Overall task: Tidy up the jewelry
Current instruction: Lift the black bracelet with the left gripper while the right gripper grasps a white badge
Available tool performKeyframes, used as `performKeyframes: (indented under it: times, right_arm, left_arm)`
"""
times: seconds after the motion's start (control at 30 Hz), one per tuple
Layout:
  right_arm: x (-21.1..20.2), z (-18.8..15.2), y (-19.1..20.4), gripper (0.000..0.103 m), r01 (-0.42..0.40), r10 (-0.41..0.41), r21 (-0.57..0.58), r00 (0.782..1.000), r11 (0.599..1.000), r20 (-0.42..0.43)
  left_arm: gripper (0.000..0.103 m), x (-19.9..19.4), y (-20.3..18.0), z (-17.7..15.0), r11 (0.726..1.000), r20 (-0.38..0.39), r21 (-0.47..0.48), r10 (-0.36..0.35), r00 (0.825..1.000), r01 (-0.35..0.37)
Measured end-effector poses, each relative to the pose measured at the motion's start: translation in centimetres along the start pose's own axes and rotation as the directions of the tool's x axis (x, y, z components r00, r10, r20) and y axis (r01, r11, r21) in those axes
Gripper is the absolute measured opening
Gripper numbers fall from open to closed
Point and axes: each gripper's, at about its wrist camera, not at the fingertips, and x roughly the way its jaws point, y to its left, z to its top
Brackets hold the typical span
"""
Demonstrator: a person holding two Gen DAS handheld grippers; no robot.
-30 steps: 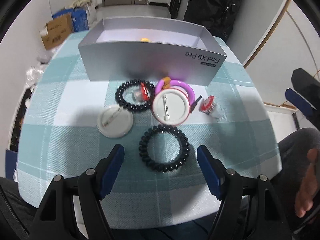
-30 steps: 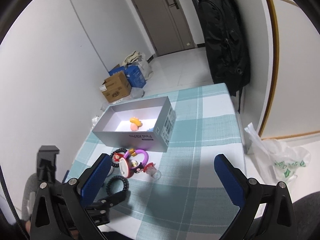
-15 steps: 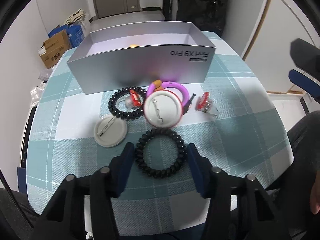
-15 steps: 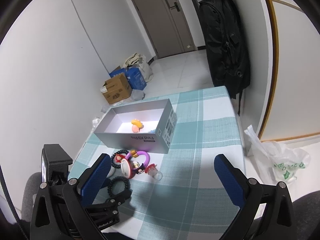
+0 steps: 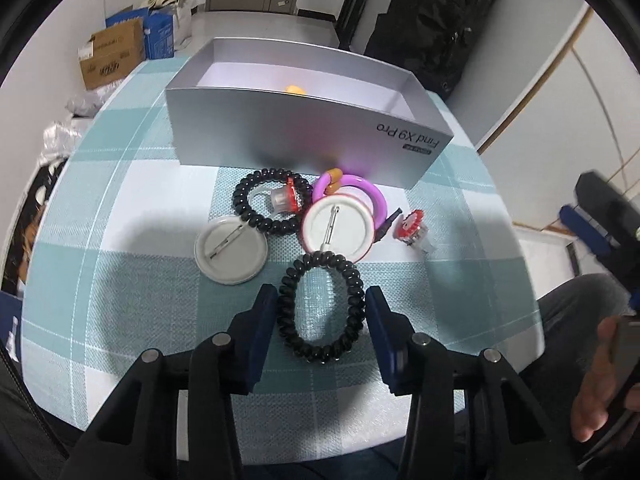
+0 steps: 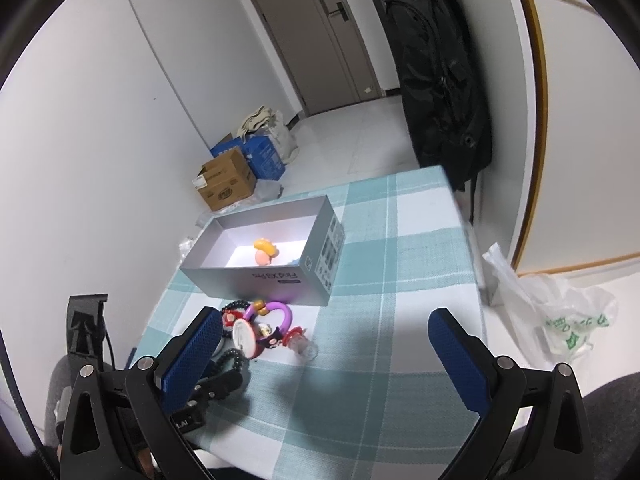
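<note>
The left gripper (image 5: 321, 312) is squeezing the soft, light, springy hair tie (image 5: 322, 306) by its two sides, below the gray box (image 5: 296, 132). The right gripper (image 6: 324, 360) is hanging open.

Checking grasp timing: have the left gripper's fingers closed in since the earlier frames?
Yes. The left gripper narrowed inward; its fingers now press the black coil on the table.

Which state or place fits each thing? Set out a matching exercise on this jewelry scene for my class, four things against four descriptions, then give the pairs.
Things
1. left tool
2. right tool
3. orange trinket
4. purple ring

Descriptions
a. lies inside the grey box
b. wide open above the table, holding nothing
c. closing round the near black coil hair tie
d. on the cloth in front of the box, partly under a white badge

Pairs: 1-c, 2-b, 3-a, 4-d
</note>
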Motion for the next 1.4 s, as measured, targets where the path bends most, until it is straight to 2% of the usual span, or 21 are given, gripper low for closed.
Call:
performKeyframes:
  times: [0.2,0.27,0.43,0.57,0.7,0.83,1.1,1.3,1.37,1.4]
  right_arm:
    - [0.8,-0.1,0.7,0.103,-0.047,0.047,-0.011,0.998,0.999,-0.029]
    - [1.2,-0.2,1.2,0.103,-0.067,0.066,-0.028,0.997,0.997,-0.049]
    - [2.3,-0.8,2.8,0.1,-0.124,0.116,-0.08,0.989,0.989,-0.095]
    - [4.0,-1.5,4.1,0.095,-0.194,0.178,-0.077,0.969,0.978,-0.17]
    - [6.2,-2.4,5.2,0.083,-0.232,0.211,-0.052,0.942,0.971,-0.261]
    - [8.0,-2.9,6.1,0.078,-0.212,0.185,-0.057,0.934,0.976,-0.306]
    - [10.5,-2.9,6.8,0.064,-0.149,0.114,-0.082,0.935,0.985,-0.335]
    - [11.4,-2.6,8.0,0.063,-0.09,0.048,-0.124,0.95,0.988,-0.308]
    - [11.5,-2.9,8.6,0.056,-0.053,0.002,-0.165,0.955,0.985,-0.298]
    - [11.5,-3.0,9.0,0.048,-0.023,-0.038,-0.203,0.956,0.979,-0.292]
  left_arm:
    - [0.039,-2.3,0.2,0.3,0.999,0.056,-0.008,-0.049,0.997,0.05]
    - [0.039,-3.3,0.2,0.9,1.0,0.095,0.017,-0.027,0.995,0.026]
    - [0.039,-5.0,1.6,2.3,1.0,0.178,0.007,-0.025,0.984,0.025]
    - [0.039,-6.0,3.5,3.0,0.997,0.22,-0.054,-0.048,0.974,0.061]
    - [0.039,-6.5,4.7,3.7,0.992,0.261,-0.1,-0.045,0.964,0.073]
    - [0.039,-6.7,5.6,3.6,0.988,0.273,-0.118,-0.061,0.96,0.096]
    - [0.039,-6.7,6.9,3.7,0.98,0.249,-0.139,-0.105,0.963,0.143]
    - [0.039,-6.4,6.9,3.8,0.978,0.234,-0.134,-0.128,0.964,0.163]
    - [0.039,-6.3,7.0,3.8,0.977,0.227,-0.133,-0.133,0.965,0.166]
    - [0.039,-6.2,7.1,3.8,0.977,0.223,-0.135,-0.132,0.966,0.165]
